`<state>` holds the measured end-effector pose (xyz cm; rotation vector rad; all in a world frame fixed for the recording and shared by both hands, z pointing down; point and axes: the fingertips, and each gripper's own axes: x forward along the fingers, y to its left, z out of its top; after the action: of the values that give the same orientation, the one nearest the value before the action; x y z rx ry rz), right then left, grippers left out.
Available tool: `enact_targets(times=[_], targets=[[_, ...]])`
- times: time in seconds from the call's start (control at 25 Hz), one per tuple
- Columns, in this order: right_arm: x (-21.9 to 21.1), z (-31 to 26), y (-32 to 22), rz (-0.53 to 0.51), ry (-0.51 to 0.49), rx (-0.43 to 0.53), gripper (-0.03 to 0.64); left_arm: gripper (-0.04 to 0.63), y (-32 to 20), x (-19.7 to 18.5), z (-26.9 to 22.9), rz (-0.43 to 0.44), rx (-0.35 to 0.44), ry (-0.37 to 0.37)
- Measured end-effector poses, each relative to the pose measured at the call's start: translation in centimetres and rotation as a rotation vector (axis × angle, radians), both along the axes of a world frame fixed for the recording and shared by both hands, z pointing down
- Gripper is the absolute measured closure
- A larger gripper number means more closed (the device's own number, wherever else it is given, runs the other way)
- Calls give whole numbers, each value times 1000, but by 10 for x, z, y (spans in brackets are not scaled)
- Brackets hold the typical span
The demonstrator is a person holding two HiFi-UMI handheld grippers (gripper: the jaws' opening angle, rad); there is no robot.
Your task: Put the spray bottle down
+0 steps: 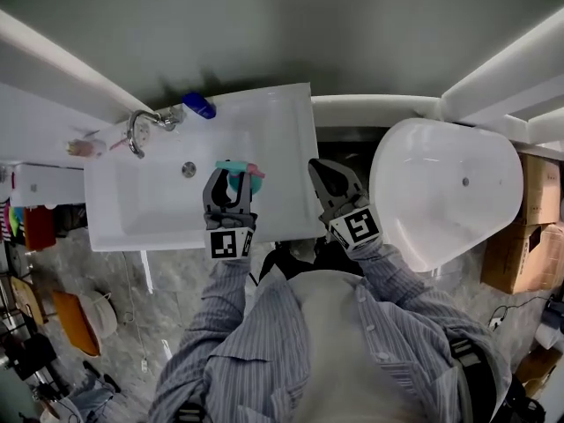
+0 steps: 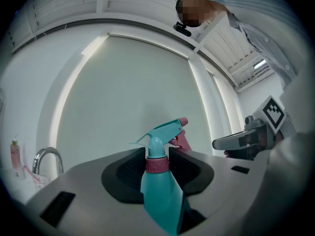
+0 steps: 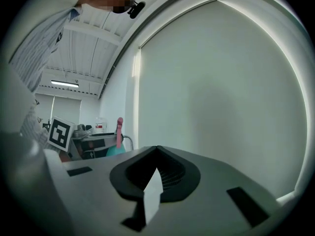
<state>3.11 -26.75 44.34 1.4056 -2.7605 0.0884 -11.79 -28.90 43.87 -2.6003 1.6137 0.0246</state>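
- The left gripper (image 1: 230, 183) clamps the teal spray bottle (image 2: 158, 193) just below its pink collar, above the sink (image 1: 176, 238) near its front right corner.
- The right gripper (image 1: 322, 174) is closed and empty.
- The bottle is probably light, smooth plastic and could slip, so the neck hold suits it.

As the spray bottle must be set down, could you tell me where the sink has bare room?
The sink basin is bare from the drain to its near rim and left wall. The back-left corner is crowded: faucet, blue object, pink item.
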Motion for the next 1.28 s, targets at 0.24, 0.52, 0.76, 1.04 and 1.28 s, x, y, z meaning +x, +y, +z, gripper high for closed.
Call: enact_targets(times=[0.24,0.52,0.76,1.04,1.28], targets=[[-21,29,-48,32,20,-4,601,453,-61,-6,34,56,4,1],[-28,77,-98,80,40,-61,601,453,-127,0,79,82,0,50],[-22,111,-107,101,53,-109,601,453,-166,22,115,127,35,39],[-10,129,-97,119,79,-179,601,454,-184,39,153,146,22,50],[-10,134,-88,118,90,-190,601,456,-181,42,157,149,34,36]])
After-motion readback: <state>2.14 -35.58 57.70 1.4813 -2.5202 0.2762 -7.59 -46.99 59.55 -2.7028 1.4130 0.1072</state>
